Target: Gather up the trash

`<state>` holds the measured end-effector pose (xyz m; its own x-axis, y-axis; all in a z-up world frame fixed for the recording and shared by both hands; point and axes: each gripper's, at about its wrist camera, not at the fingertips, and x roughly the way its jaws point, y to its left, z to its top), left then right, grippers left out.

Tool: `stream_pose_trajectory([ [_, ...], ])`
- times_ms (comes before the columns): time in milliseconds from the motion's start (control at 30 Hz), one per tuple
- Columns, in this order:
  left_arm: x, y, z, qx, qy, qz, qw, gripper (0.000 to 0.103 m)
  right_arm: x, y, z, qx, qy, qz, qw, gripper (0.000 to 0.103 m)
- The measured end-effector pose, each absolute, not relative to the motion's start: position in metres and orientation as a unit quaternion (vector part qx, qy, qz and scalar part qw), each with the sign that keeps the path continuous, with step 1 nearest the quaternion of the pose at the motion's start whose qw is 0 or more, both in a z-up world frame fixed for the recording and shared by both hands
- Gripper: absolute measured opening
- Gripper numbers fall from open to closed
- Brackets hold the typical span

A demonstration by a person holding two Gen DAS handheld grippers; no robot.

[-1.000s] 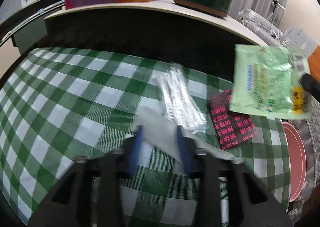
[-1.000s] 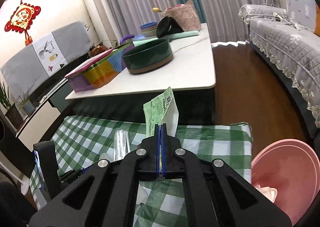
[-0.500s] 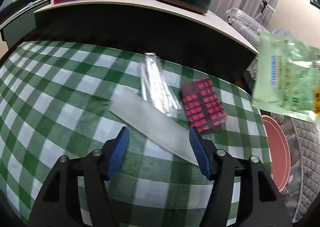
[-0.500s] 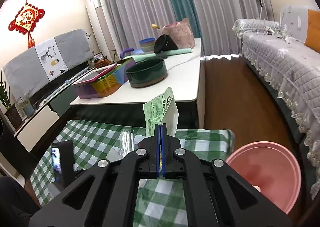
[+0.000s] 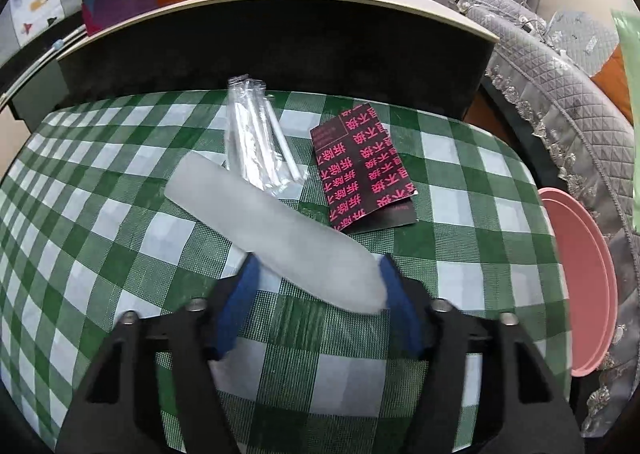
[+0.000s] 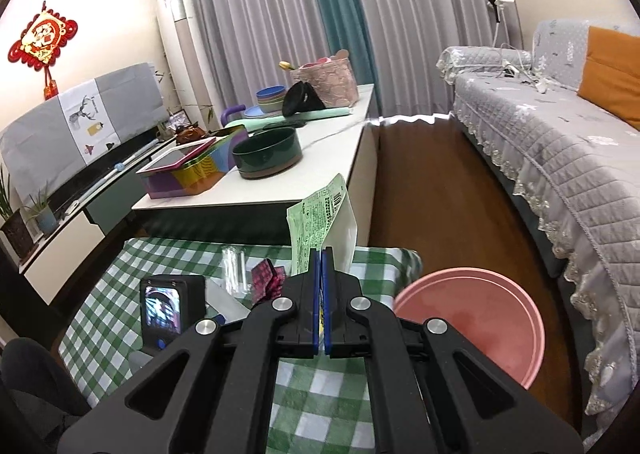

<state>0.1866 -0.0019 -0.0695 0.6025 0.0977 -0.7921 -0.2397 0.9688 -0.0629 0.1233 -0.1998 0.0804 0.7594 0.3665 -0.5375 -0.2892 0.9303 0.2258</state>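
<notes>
My left gripper (image 5: 318, 274) is open, low over the green checked tablecloth (image 5: 100, 222). Its blue fingertips straddle the near end of a long frosted plastic strip (image 5: 264, 222). Beyond the strip lie a clear wrapper with white sticks (image 5: 256, 146) and a black packet with pink print (image 5: 364, 170). My right gripper (image 6: 322, 266) is shut on a green wrapper (image 6: 320, 214), held up in the air left of the pink basin (image 6: 472, 318). The wrapper's edge shows at the far right of the left wrist view (image 5: 630, 94).
The pink basin (image 5: 580, 286) stands on the floor off the cloth's right edge. Behind the cloth is a white table (image 6: 280, 182) with a dark green bowl (image 6: 268, 152) and a colourful box (image 6: 188, 170). A grey sofa (image 6: 560, 158) lines the right side.
My left gripper opened wide and drew back, so the frosted strip's end now lies between its fingertips. My right gripper carried the green wrapper up and rightward, toward the pink basin.
</notes>
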Motion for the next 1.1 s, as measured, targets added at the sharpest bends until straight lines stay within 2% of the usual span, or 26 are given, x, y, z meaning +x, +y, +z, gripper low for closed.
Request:
stream_pose_trajectory([
  [33, 0.183, 0.001, -0.067, -0.089, 0.433, 0.091, 0.893, 0.046, 0.121, -0.202, 0.081, 0.066, 0.298, 0.174, 0.936, 0.001],
  [167, 0.166, -0.001, -0.054, -0.079, 0.411, 0.079, 0.905, 0.012, 0.117, -0.204, 0.075, 0.071, 0.297, 0.171, 0.937, 0.001],
  [200, 0.161, -0.002, -0.049, -0.074, 0.405, 0.079, 0.908, 0.007, 0.116, -0.205, 0.073, 0.072, 0.298, 0.171, 0.936, 0.001],
  [767, 0.097, 0.032, 0.035, -0.079, 0.273, 0.046, 0.958, 0.004, 0.099, -0.220, 0.070, 0.082, 0.285, 0.154, 0.943, 0.001],
  [1100, 0.086, 0.037, 0.057, -0.103, 0.253, 0.001, 0.962, 0.004, 0.095, -0.233, 0.074, 0.089, 0.278, 0.142, 0.946, 0.001],
])
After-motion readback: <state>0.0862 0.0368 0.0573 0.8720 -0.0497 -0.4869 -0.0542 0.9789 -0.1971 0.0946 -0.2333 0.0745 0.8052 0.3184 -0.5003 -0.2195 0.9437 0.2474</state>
